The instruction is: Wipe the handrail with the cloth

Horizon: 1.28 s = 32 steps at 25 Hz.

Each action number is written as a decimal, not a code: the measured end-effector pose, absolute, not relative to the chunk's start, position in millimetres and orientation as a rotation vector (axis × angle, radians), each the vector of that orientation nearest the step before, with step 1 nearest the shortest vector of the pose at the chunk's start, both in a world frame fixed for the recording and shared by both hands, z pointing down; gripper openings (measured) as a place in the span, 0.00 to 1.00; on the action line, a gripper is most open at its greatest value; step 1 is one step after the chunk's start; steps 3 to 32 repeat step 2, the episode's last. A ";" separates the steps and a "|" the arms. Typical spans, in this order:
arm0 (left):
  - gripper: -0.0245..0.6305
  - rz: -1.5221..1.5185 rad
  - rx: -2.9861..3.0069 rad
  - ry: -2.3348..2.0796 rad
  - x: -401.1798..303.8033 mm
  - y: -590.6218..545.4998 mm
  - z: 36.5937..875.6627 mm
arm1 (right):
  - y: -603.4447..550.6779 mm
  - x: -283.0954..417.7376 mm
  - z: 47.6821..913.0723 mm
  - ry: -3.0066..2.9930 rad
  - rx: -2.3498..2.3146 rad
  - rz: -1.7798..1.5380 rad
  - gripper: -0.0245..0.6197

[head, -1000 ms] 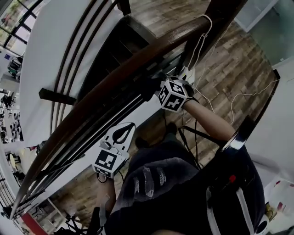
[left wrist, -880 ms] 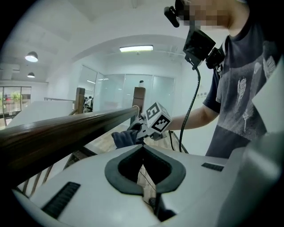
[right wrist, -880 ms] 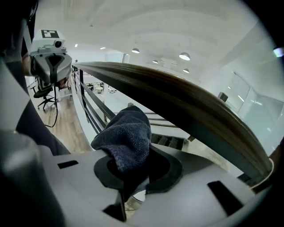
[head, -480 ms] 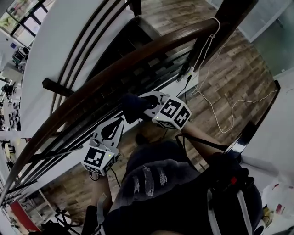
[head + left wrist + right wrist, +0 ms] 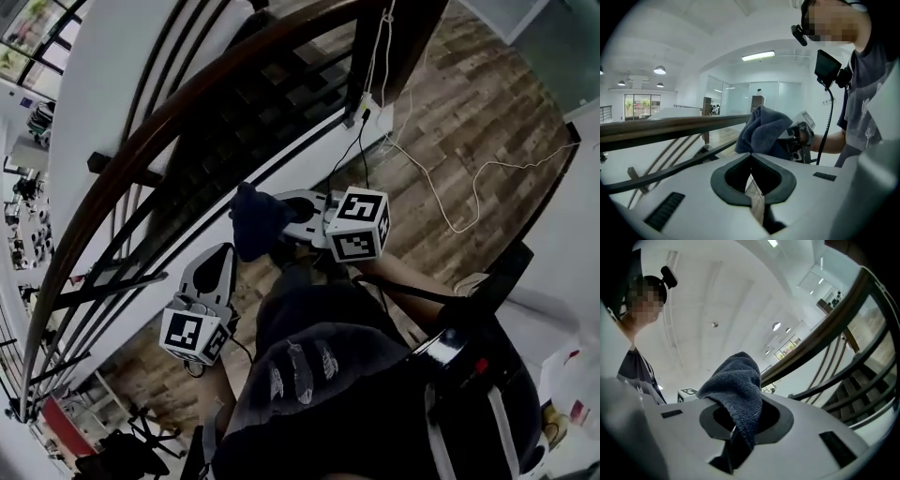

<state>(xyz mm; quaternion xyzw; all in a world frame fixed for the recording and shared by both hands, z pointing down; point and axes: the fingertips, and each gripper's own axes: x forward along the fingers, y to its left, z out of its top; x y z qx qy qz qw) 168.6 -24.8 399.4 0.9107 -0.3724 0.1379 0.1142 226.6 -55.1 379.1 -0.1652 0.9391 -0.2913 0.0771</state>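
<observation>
The dark brown wooden handrail [image 5: 141, 150] curves from top centre down to the lower left. My right gripper [image 5: 281, 223] hangs below and inside it, apart from the rail, shut on a dark blue cloth [image 5: 253, 220]. The cloth [image 5: 738, 385] bunches up out of the shut jaws in the right gripper view, with the handrail [image 5: 820, 329] beyond it. My left gripper [image 5: 217, 264] sits lower left, shut with nothing in it. In the left gripper view, the left gripper [image 5: 751, 159] points at the cloth [image 5: 764, 131], with the handrail [image 5: 670, 127] on the left.
Dark metal balusters [image 5: 112, 281] and a stairwell [image 5: 253, 112] lie under the rail. A dark post [image 5: 412, 37] stands at the top with a white cable [image 5: 469, 211] trailing over the wood floor [image 5: 469, 131]. The person's body [image 5: 319, 375] fills the bottom.
My right gripper has come off the handrail with the cloth and dropped down and left toward the body. The left gripper has sunk slightly.
</observation>
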 end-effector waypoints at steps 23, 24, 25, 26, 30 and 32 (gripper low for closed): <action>0.05 0.406 2.676 -1.068 194.8 -3.9 401.9 | -36.2 252.5 389.2 2.770 -0.497 -0.915 0.12; 0.05 0.406 2.676 -1.068 194.8 -3.9 401.9 | -36.2 252.5 389.2 2.770 -0.497 -0.915 0.12; 0.05 0.406 2.676 -1.068 194.8 -3.9 401.9 | -36.2 252.5 389.2 2.770 -0.497 -0.915 0.12; 0.05 0.406 2.676 -1.068 194.8 -3.9 401.9 | -36.2 252.5 389.2 2.770 -0.497 -0.915 0.12; 0.05 0.406 2.676 -1.068 194.8 -3.9 401.9 | -36.2 252.5 389.2 2.770 -0.497 -0.915 0.12; 0.05 0.406 2.676 -1.068 194.8 -3.9 401.9 | -36.2 252.5 389.2 2.770 -0.497 -0.915 0.12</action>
